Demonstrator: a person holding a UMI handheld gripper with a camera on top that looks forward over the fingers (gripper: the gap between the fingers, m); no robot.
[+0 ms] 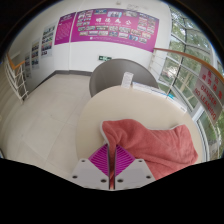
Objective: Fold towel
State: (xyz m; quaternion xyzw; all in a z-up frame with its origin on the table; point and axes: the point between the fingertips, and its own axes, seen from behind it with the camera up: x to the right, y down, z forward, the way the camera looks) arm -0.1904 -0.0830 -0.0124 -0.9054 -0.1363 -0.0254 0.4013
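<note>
Gripper clenched on the pink towel at lower centre, on a round white table; magenta posters across the top wall

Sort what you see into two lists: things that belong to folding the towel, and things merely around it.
Job in hand:
pink towel
gripper, fingers nearly closed, at the towel's near edge
round white table the towel lies on

Just around:
grey chair beyond the table
magenta posters on the wall
</note>
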